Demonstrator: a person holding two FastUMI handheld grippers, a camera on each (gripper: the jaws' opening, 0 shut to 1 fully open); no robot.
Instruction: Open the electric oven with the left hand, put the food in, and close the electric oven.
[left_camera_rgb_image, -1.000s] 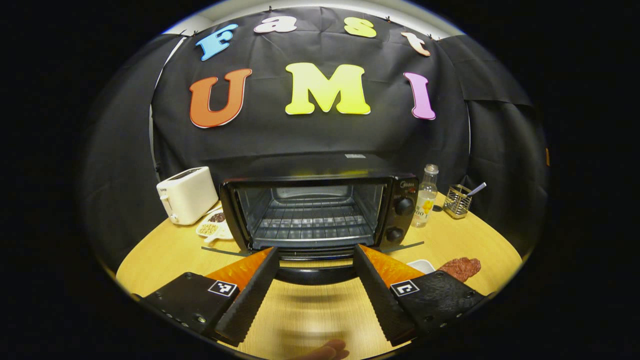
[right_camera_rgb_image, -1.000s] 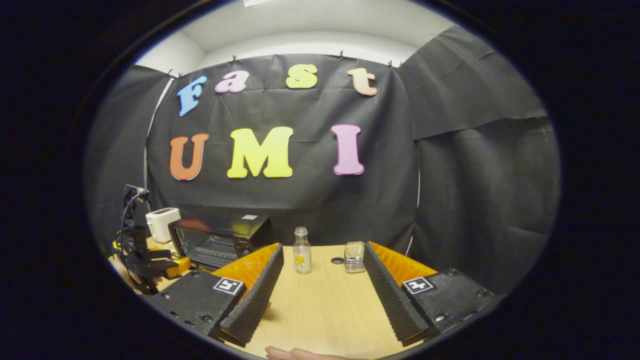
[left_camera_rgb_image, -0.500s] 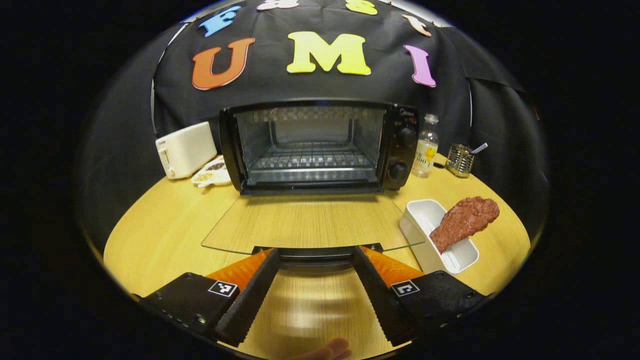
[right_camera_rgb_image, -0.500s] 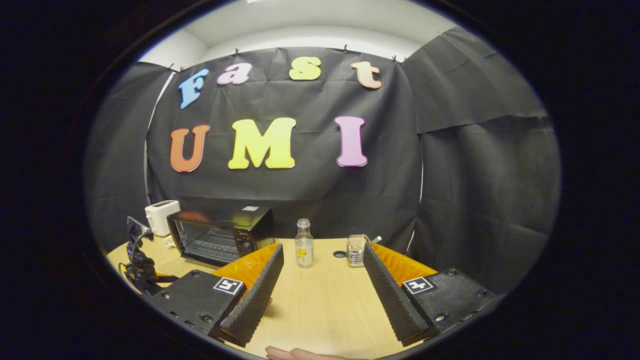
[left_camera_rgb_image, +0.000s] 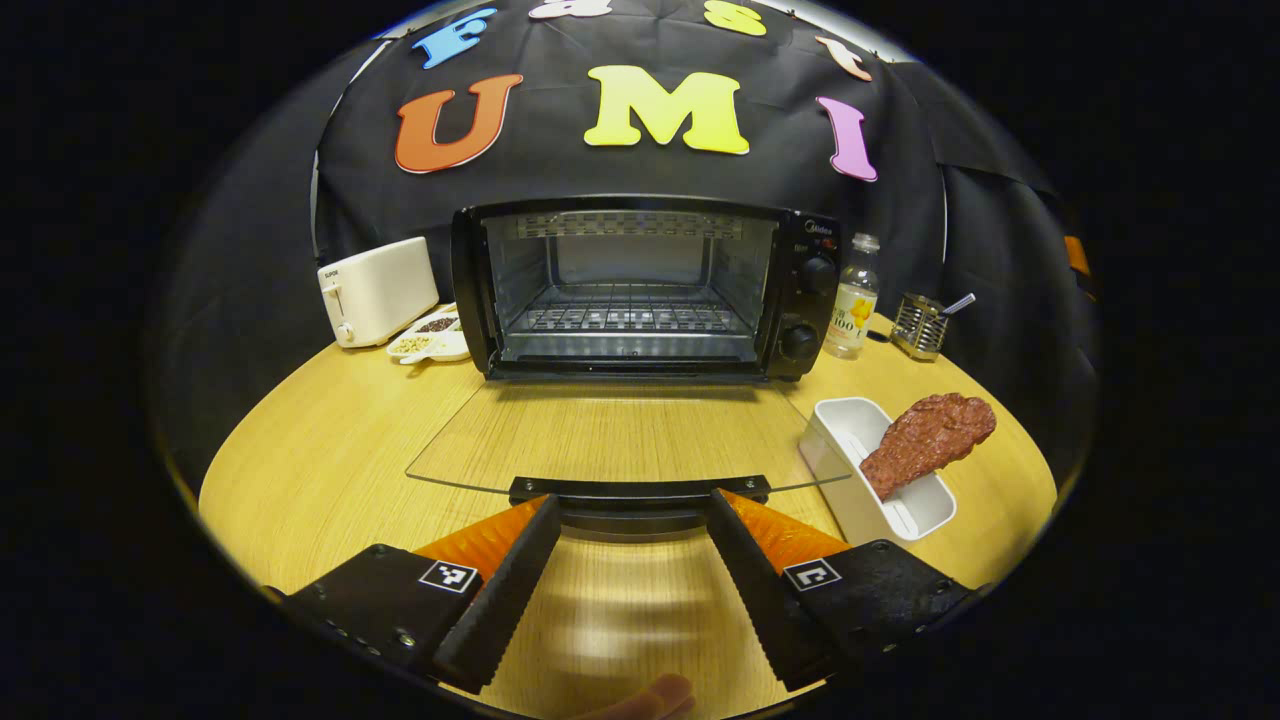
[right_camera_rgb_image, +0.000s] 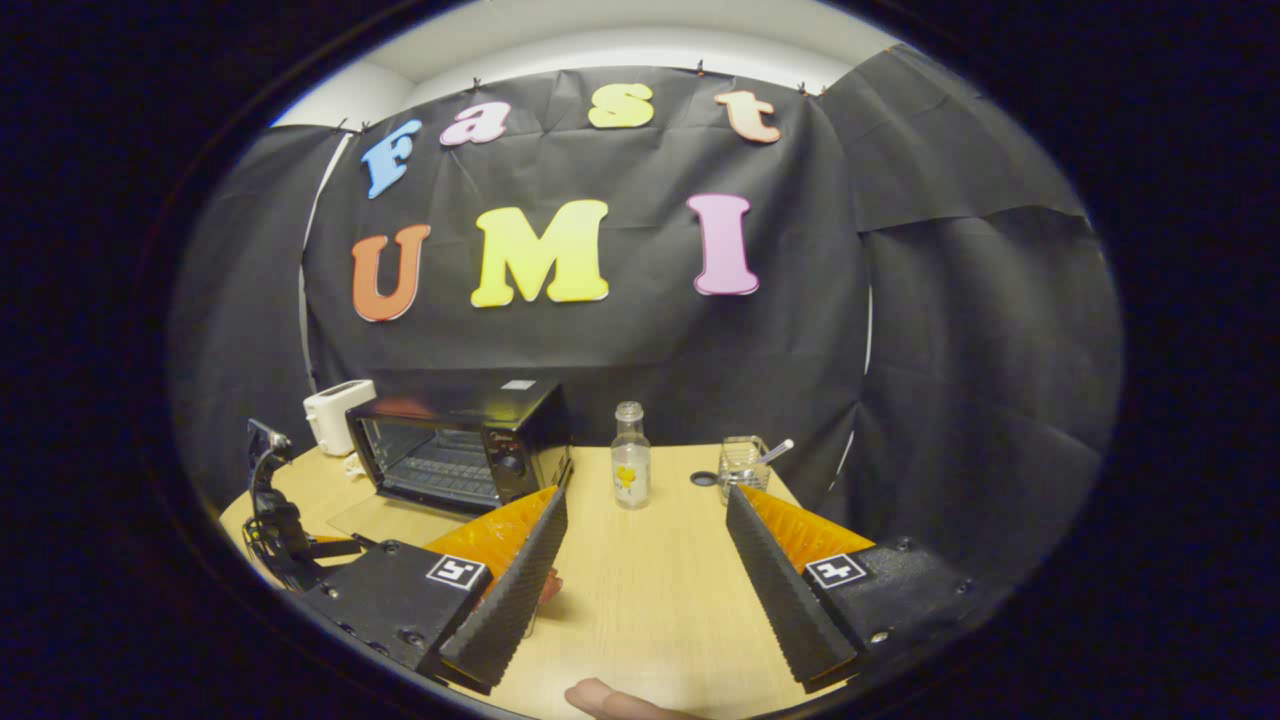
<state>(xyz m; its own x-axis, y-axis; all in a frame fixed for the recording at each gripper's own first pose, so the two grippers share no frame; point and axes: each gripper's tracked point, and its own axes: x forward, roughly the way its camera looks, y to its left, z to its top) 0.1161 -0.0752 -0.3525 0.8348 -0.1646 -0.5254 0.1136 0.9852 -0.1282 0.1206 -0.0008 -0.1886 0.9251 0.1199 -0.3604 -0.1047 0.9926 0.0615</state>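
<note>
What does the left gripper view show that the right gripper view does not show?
Left gripper view: the food lying across the white tray, the dish of beans, the door handle at the tips of the open left gripper, and the rack inside.

Right gripper view: the left gripper from the side, the pale ceiling, and the open right gripper. A reddish bit by one finger is too hidden to name.

Both: the oven with its glass door lowered, the toaster, the bottle, the wire holder and the table.
</note>
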